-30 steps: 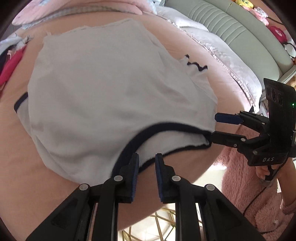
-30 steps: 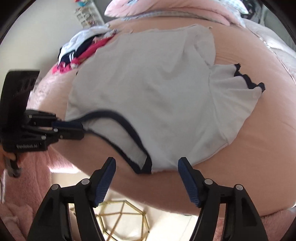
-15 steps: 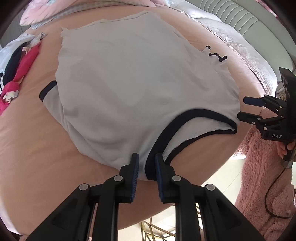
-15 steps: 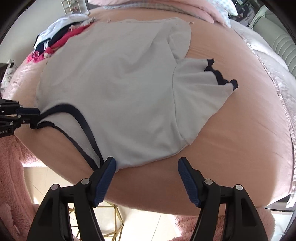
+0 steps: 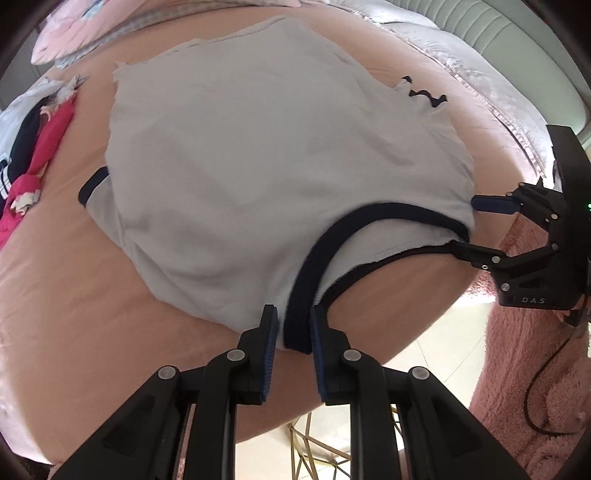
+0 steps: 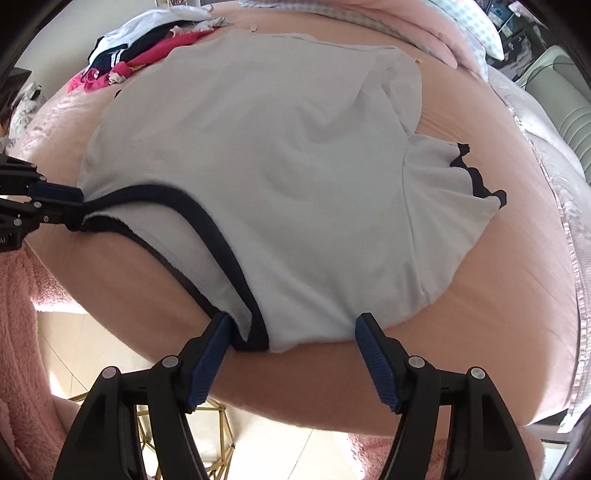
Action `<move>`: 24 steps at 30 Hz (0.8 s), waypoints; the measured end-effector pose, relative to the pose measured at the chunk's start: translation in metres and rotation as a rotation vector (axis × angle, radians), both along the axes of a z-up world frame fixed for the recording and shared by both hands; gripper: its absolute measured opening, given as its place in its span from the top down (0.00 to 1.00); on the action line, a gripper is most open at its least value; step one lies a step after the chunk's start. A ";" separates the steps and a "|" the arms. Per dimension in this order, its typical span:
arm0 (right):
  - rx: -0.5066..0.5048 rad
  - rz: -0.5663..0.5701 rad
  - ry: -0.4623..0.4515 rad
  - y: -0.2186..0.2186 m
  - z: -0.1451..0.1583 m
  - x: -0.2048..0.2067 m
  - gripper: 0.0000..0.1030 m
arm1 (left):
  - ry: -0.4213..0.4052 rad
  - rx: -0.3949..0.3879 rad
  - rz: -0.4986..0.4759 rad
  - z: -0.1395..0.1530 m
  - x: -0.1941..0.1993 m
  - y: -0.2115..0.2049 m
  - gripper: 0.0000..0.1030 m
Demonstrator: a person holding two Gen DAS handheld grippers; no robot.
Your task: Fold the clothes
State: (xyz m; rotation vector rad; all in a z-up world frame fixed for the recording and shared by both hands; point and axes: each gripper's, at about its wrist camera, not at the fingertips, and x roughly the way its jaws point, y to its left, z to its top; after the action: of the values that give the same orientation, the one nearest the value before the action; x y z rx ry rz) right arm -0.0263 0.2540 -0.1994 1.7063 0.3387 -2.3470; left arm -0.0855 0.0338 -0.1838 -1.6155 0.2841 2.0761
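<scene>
Pink bed sheet (image 5: 55, 295) fills most of both views, curving down to pale floor tile at the bottom edge. In the left wrist view I see a grey-green padded headboard (image 5: 498, 40) at upper right; pink pillows (image 5: 92, 33) run along the top.

White T-shirt (image 5: 277, 166) with navy trim lies spread flat across the centre of the sheet, neckline end toward the bottom of the frame, hem at the top. Navy collar (image 5: 325, 254) loops open at lower right in the left view, lower left in the right view (image 6: 207, 229). 1 sleeve with a wavy navy cuff (image 6: 472, 177) sticks out at right centre of the right view; the other cuff (image 5: 90, 184) shows at left centre of the left view.

Pile of other clothes (image 5: 33, 147), pink, navy and white, sits at the left edge of the left view, well apart from the shirt; same pile at upper left of the right view (image 6: 140, 48).

Fuzzy pink sleeve (image 5: 535, 369) at lower right of the left view.

Left gripper (image 5: 293, 332), bottom centre: jaws narrow, collar edge and shirt shoulder lie between the 2 pads; I cannot tell whether they pinch it. Also seen at the left edge of the right view (image 6: 62, 206), tips at the collar end.

Right gripper (image 6: 295, 336), bottom centre: jaws wide, not clamped; left pad (image 6: 210, 354) just beside the collar, shirt shoulder edge between the pads. In the left view (image 5: 469, 225) it sits at right centre, tips at the collar end.
</scene>
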 end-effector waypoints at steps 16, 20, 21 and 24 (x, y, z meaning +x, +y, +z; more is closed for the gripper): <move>-0.022 -0.131 0.133 0.019 0.018 -0.011 0.33 | 0.078 -0.014 0.051 0.006 -0.010 0.025 0.85; -0.035 -0.119 0.129 0.017 0.025 -0.010 0.33 | 0.050 0.036 0.029 0.018 0.001 0.005 0.85; -0.041 -0.108 0.119 0.024 0.028 -0.003 0.33 | 0.035 0.063 0.024 0.023 0.006 -0.003 0.85; -0.110 -0.084 0.102 0.007 0.027 -0.002 0.33 | 0.054 0.084 0.030 0.028 0.007 -0.007 0.85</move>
State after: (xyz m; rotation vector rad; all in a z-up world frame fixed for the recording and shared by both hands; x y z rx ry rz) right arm -0.0280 0.2611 -0.1722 1.5848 0.1546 -2.4683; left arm -0.0787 0.0267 -0.1557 -1.5249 0.1902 2.1275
